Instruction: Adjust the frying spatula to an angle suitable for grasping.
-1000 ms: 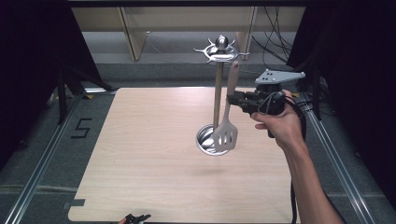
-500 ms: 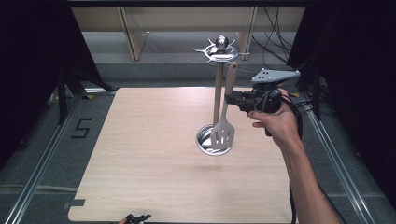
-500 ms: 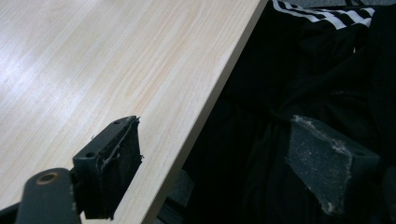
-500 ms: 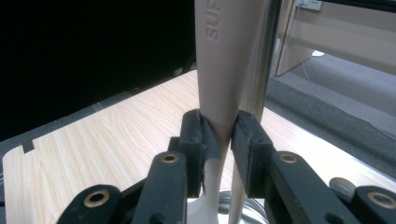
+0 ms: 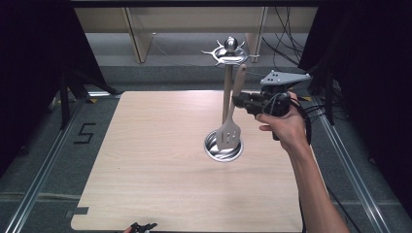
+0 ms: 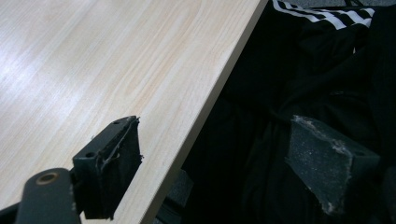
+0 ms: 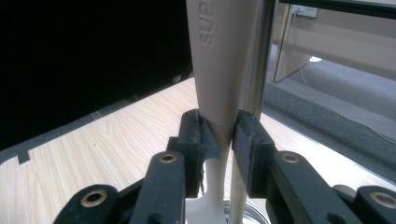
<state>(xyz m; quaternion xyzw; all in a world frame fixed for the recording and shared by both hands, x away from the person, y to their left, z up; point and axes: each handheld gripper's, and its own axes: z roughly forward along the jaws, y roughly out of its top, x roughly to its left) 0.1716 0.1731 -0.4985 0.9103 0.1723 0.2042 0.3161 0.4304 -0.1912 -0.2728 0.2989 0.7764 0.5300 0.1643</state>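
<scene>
Beige spatula (image 7: 219,70), raised letters "SUP" on handle, pinched by right hand-held gripper (image 7: 219,140); left hand-held gripper (image 6: 215,168) spread over pale wood tabletop (image 6: 93,70) edge.

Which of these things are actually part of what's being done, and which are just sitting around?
In use:
- slotted spatula, clamped by the right gripper
- metal utensil stand

Just there:
- left gripper, jaws open at the table edge
- cables behind the table
</scene>
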